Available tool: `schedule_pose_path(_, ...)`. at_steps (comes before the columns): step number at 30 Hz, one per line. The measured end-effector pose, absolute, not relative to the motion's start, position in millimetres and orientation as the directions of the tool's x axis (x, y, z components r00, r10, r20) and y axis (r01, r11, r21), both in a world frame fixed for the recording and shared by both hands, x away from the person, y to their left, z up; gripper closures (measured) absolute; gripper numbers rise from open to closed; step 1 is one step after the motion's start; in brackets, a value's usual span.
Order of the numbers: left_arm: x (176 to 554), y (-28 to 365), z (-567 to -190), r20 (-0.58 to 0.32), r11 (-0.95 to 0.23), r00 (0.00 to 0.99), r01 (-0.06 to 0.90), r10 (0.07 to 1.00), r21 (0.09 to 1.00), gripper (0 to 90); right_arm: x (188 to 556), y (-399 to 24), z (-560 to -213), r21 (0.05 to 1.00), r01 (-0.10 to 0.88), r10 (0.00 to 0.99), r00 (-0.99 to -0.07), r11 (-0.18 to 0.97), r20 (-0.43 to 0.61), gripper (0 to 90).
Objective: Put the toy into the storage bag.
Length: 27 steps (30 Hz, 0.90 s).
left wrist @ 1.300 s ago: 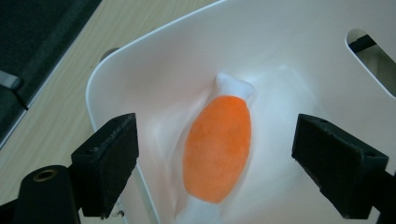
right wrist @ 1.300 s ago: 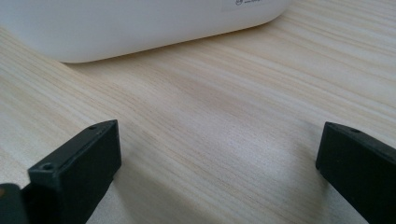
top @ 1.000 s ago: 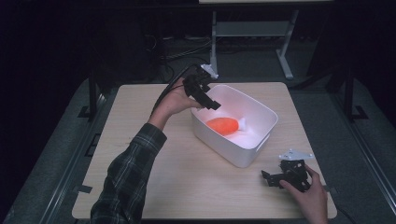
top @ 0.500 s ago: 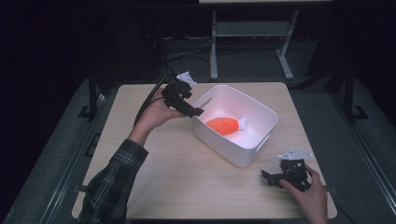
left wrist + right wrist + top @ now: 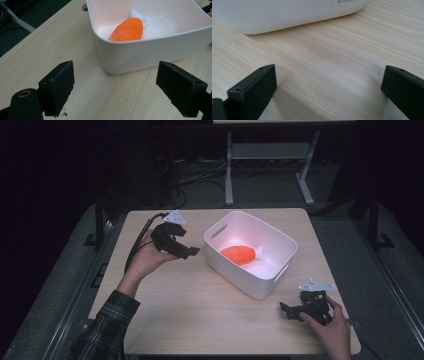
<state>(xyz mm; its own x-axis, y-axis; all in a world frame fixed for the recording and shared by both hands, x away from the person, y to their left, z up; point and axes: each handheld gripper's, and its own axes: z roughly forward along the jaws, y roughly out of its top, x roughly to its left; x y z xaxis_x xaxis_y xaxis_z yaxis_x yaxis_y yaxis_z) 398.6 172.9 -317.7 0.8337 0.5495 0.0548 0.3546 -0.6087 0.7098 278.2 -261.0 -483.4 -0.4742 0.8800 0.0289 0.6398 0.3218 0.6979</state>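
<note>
The orange plush toy (image 5: pixel 239 254) lies on the floor of the white bin (image 5: pixel 260 288), its white tip toward three o'clock in the high view. In the left gripper view the toy (image 5: pixel 127 30) rests inside the bin (image 5: pixel 140 57), just beyond the near wall. The bin stands on the desk (image 5: pixel 185 305) a little to the three o'clock side of centre. At nine o'clock of the bin, the left tongs (image 5: pixel 189 252) hang above the desk, just beside the bin's wall and apart from it, their jaws spread wide with nothing between them. At about five o'clock of the bin, near the desk's front edge, the right tongs (image 5: pixel 287 310) sit low over the wood, jaws also wide apart and empty, pointing toward nine o'clock.
</note>
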Motion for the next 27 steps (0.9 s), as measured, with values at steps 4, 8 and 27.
schedule_pose_path(4,387.0,184.2,-326.1,0.060,-0.597,0.821,0.361,0.568,0.716,14.4,278.4,-261.1,-483.4,0.699,0.638,0.879,-0.476,0.324,0.026,0.0)
schedule_pose_path(8,374.9,195.3,-336.0,0.058,-0.582,0.810,0.367,0.584,0.725,14.3,278.3,-261.0,-483.5,0.699,0.639,0.880,-0.474,0.322,0.028,0.0)
schedule_pose_path(27,322.6,235.1,-394.3,0.034,-0.528,0.761,0.416,0.648,0.741,14.3,278.3,-261.0,-483.4,0.699,0.639,0.880,-0.474,0.322,0.028,0.0)
